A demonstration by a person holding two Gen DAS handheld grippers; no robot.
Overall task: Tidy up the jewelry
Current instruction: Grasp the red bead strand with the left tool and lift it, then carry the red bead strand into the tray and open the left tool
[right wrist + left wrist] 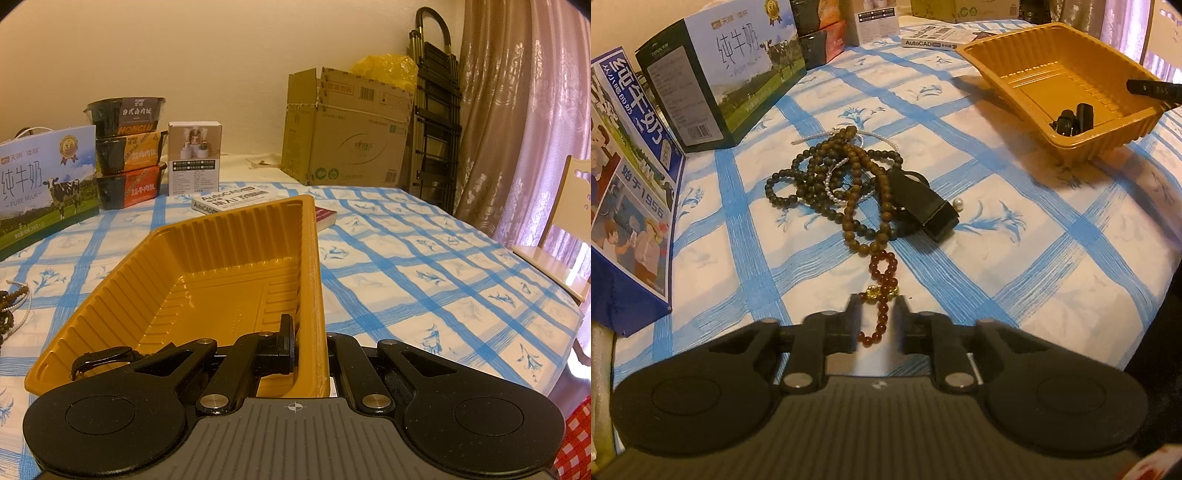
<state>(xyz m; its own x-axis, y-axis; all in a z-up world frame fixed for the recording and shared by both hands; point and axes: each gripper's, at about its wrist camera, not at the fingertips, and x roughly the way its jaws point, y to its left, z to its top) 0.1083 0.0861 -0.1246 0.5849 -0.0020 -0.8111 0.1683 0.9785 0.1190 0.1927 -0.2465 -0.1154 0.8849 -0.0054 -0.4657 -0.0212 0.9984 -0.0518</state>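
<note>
A tangle of jewelry lies on the blue-checked tablecloth [1015,236]: dark bead bracelets [809,173], a brown bead strand [849,218], a thin pearl string [833,184], a black strap-like piece [923,203] and a loose pearl [958,203]. A red bead bracelet [884,266] with a gold charm [872,293] trails from the pile toward my left gripper [878,308]. It runs through the narrow gap between the fingers, and no pad visibly presses on it. My right gripper [310,343] is shut on the near wall of the yellow plastic tray [207,258]. A black strap [103,358] lies in the tray.
Milk cartons [738,66] and a blue box [631,192] line the left side. Stacked food bowls [129,151], a small white box [194,162], an AutoCAD book [225,201] and a cardboard box [347,133] stand at the back. A chair [561,236] is at the right.
</note>
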